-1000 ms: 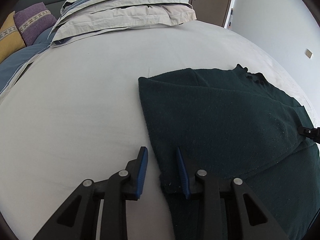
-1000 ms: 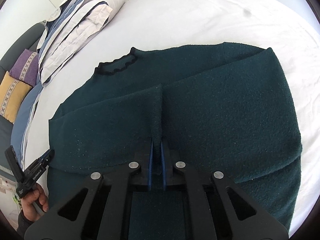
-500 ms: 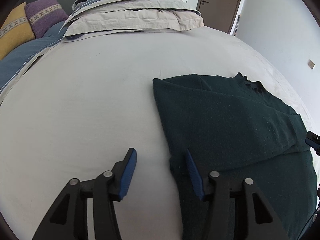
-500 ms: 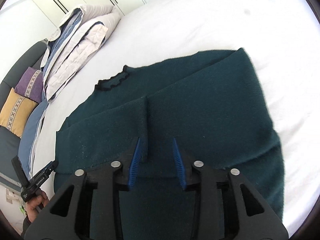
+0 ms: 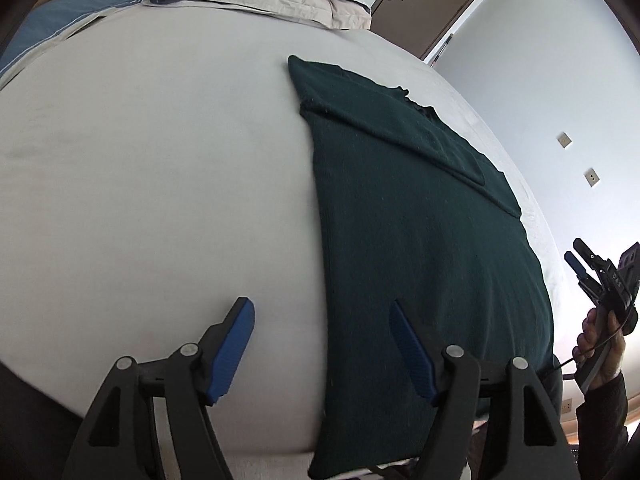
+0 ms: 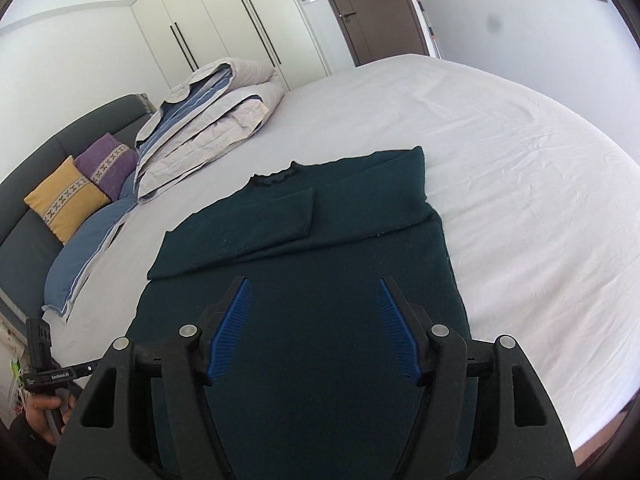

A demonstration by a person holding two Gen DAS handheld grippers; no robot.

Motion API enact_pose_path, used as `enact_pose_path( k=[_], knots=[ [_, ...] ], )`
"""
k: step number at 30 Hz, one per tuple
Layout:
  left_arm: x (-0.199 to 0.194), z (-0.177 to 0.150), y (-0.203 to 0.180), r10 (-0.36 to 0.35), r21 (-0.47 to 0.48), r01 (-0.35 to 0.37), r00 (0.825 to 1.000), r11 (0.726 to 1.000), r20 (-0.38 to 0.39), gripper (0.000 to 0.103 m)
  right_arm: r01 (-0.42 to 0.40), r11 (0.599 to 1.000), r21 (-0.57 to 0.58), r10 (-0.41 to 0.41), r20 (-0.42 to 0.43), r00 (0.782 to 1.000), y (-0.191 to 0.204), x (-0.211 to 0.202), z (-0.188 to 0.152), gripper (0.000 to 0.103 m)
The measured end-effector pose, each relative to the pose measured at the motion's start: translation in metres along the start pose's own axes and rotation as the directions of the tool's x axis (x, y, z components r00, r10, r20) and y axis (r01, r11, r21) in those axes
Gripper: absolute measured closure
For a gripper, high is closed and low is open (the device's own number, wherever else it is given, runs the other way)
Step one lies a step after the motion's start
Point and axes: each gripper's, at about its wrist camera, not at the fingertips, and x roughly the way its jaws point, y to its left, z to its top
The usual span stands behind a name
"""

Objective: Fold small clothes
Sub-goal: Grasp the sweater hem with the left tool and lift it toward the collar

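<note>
A dark green sweater lies flat on the white bed, neckline away from me, both sleeves folded in across the chest. It also shows in the left wrist view. My right gripper is open and empty, raised above the sweater's lower half. My left gripper is open and empty, above the sweater's left edge near the hem. The right gripper also shows in the left wrist view, at the far right beyond the sweater.
A folded grey and blue duvet lies at the bed's far end. Yellow and purple cushions lean on a dark headboard at the left. Wardrobes and a brown door stand behind. The bed's near edge is just below the hem.
My right gripper has let go of the sleeve cuff, opened wide and pulled back and up. My left gripper has opened wider and drawn back toward the hem.
</note>
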Motion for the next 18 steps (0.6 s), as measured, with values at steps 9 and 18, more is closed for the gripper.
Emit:
enact_pose_path(
  k=[9,18],
  knots=[
    [-0.003,-0.048,-0.008,-0.092,-0.029,0.09,0.989,0.996,-0.116,0.032,-0.082,0.996,0.036,0.085,-0.097,0.992,-0.016,-0.035,-0.053,0.04],
    [0.007,-0.059,0.007,-0.168,-0.077,0.157,0.972,0.985,-0.166,0.051,-0.097,0.992,0.081,0.107,-0.135,0.985,-0.04,-0.047,-0.076,0.04]
  ],
)
